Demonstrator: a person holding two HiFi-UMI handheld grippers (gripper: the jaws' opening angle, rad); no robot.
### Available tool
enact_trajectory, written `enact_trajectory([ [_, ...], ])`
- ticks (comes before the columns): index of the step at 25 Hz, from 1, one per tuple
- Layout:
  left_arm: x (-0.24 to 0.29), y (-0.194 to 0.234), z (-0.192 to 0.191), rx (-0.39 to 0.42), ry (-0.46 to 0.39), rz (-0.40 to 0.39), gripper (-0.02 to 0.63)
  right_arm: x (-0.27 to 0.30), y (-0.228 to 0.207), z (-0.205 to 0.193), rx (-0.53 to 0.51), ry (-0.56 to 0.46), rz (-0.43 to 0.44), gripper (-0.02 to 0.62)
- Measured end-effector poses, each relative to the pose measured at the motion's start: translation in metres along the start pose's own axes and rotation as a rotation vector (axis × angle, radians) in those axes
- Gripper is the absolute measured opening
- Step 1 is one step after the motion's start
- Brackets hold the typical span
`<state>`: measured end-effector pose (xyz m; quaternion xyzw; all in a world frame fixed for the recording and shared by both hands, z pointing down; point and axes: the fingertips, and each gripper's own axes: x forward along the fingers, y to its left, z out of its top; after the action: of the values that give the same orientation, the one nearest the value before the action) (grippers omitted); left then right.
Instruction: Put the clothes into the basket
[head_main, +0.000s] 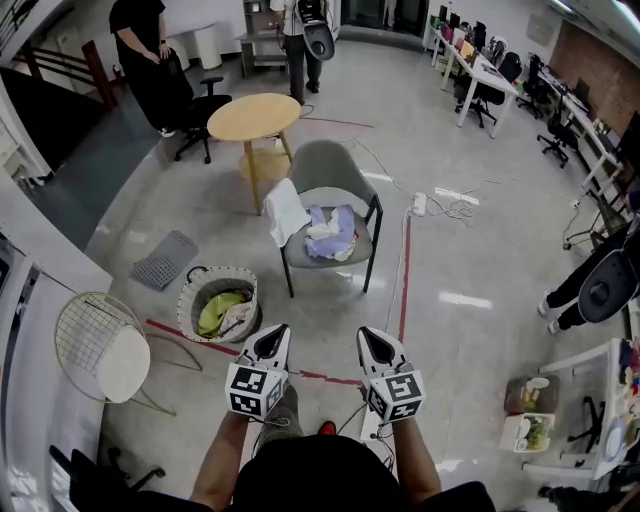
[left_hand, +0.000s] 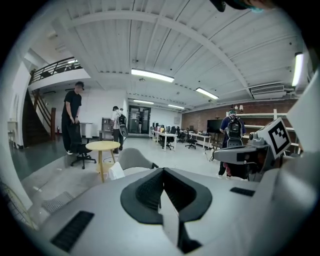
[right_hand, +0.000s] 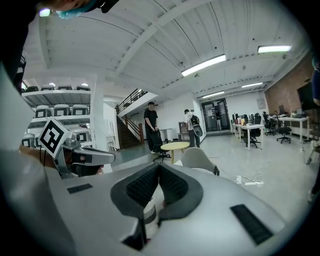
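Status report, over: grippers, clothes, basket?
Left gripper and right gripper shut, empty, short of the chair. Clothes heaped on its seat; basket to its left, partly filled. Power strip right of chair, off the path.

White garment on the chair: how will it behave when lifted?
Likely floppy: the white garment drapes over the seat edge of the chair, so it should sag when pinched. Probably light, and may drag the neighbouring clothes along.

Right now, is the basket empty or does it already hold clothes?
Not empty: the basket holds a yellow-green garment and a pale one. More clothes lie on the grey chair.
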<state>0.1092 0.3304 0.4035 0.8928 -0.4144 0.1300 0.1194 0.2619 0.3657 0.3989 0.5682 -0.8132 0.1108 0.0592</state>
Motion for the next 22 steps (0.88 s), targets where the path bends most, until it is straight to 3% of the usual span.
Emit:
enact_trajectory([
  [22, 0.113, 0.259, 0.072, -0.02, -0.011, -0.022, 0.006, 0.278, 0.026, 0.074, -0.012, 0.036, -0.044, 0.028],
])
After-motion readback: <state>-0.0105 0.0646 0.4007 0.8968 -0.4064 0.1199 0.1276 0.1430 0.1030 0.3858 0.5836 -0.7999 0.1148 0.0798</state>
